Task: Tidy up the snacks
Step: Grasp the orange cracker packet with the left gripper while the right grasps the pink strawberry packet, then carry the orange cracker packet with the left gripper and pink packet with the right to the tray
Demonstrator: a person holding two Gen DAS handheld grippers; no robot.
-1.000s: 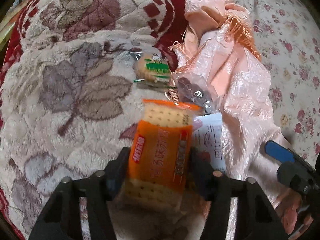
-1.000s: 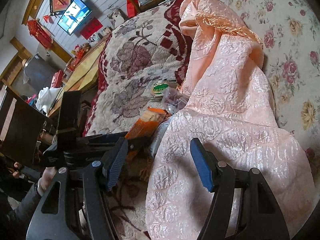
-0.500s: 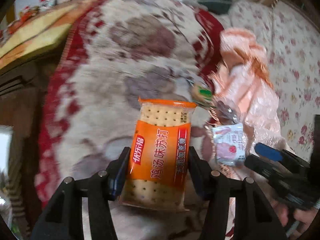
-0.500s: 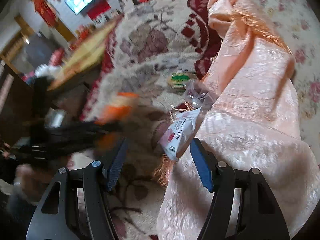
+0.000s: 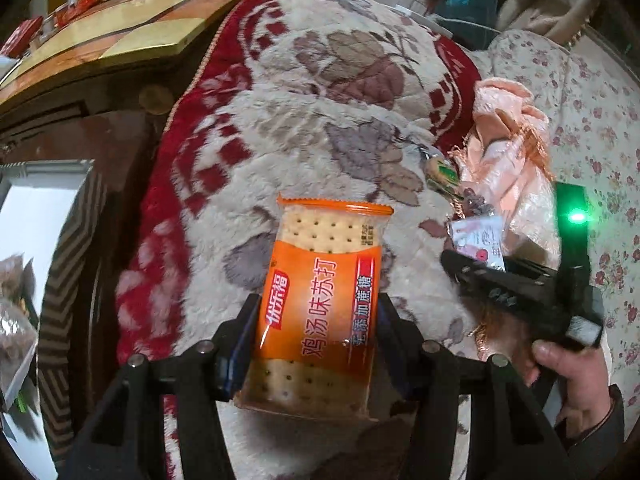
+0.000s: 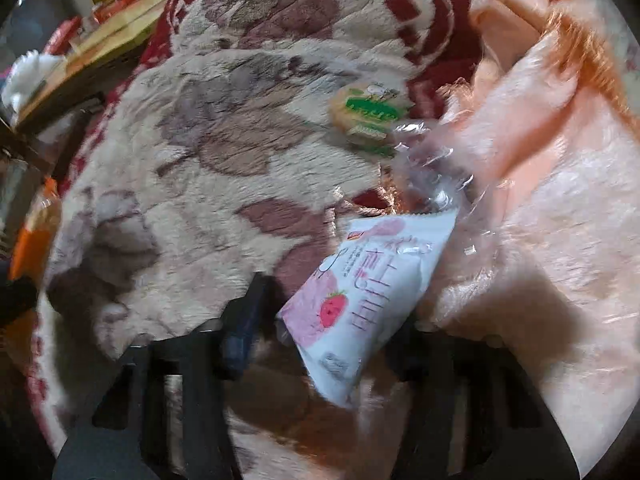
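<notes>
Cracker pack [image 5: 320, 300] stands lengthwise in clamped left tongs [image 5: 318, 344]; right tongs [image 6: 324, 332] apart around strawberry packet [image 6: 360, 292].

The left gripper [image 5: 316, 340] is matte black plastic with blue pads and round silver screws. The right gripper [image 5: 520, 288] carries a glowing green light; a bare hand [image 5: 576, 376] wears a dark sleeve.

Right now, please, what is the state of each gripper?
Left gripper: closed on the orange cracker pack.
Right gripper: open around the white strawberry packet, not yet gripping.
</notes>
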